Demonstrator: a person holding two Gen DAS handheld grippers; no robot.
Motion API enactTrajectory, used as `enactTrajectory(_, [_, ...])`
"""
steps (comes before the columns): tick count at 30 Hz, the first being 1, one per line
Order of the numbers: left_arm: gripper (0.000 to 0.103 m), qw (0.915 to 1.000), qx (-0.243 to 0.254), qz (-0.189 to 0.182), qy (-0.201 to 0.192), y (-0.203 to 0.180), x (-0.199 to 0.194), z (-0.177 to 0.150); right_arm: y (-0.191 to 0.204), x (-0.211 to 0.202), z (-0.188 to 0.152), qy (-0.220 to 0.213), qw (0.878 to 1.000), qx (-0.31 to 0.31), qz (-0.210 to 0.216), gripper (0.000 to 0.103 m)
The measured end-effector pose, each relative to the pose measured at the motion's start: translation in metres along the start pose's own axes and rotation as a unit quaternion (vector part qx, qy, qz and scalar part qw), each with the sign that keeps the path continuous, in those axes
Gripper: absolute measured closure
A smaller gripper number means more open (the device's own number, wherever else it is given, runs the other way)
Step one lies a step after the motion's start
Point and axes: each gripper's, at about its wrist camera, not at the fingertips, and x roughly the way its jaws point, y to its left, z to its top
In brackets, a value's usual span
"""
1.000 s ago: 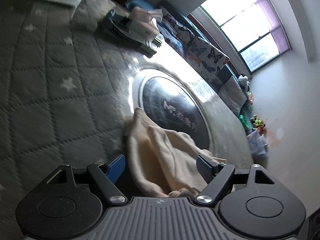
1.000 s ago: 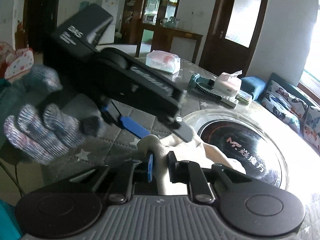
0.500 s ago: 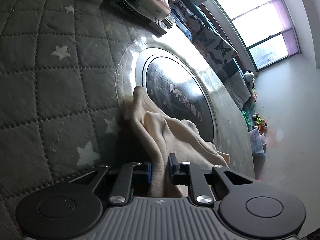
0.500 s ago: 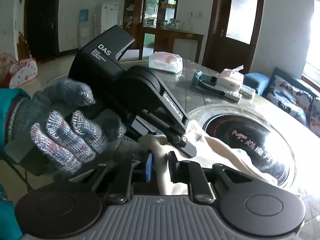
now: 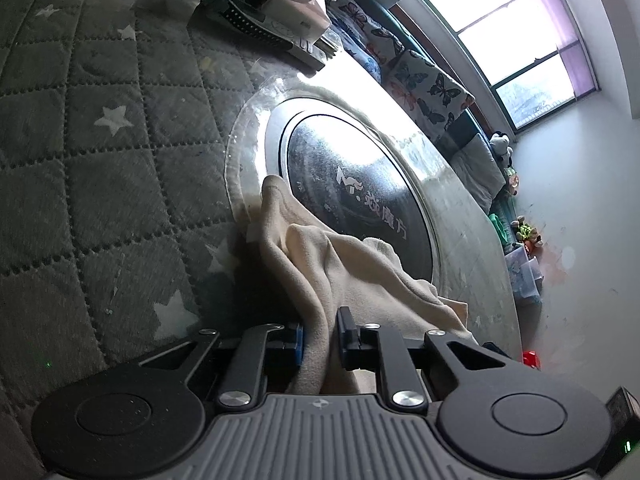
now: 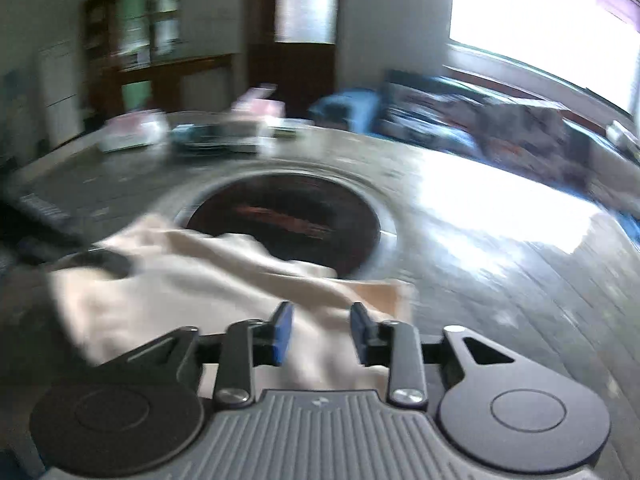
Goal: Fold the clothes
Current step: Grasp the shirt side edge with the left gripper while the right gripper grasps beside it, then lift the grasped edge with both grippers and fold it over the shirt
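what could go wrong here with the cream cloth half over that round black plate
1. Only the left claw pinches the cream cloth; the right claw is opening, so the fold may sag unevenly.
2. The cloth drapes onto the round black plate and could drag across it.

place: home living room | signs — butterfly cushions, window, quilted table

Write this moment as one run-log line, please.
task: fold clothes | left gripper: shut on cream garment | right gripper: opening, garment between jaws, pads clear | surface: quilted table cover
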Motion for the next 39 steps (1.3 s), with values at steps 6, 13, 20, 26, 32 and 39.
enactTrajectory(6, [0.086, 0.9999, 0.012, 0.006, -0.002, -0.003, 0.001, 0.000, -0.041, 0.021, -0.010, 0.022, 0.997, 0.078, -0.004, 0.065])
enactTrajectory(13, [0.086, 0.9995, 0.028, 0.013, -0.002, -0.006, 0.003, 0.001, -0.056, 0.031, -0.018, 0.018, 0.992, 0.122, 0.007, 0.061])
enactTrajectory(20, [0.086, 0.9986, 0.047, 0.021, -0.007, -0.010, 0.005, 0.000, -0.045, 0.029, -0.017, 0.023, 0.993, 0.114, 0.018, 0.068])
enactTrajectory(26, [0.086, 0.9974, 0.064, 0.031, -0.011, -0.014, 0.005, 0.001, -0.041, 0.023, -0.016, 0.022, 0.992, 0.119, 0.025, 0.089])
enactTrajectory(32, [0.088, 0.9948, 0.094, 0.038, -0.012, -0.027, 0.002, 0.005, -0.043, 0.001, -0.010, -0.008, 0.992, 0.123, 0.022, 0.093])
enactTrajectory(39, [0.088, 0.9893, 0.142, 0.031, -0.012, -0.069, 0.013, 0.010, -0.051, -0.028, 0.002, -0.043, 0.994, 0.104, -0.004, 0.094])
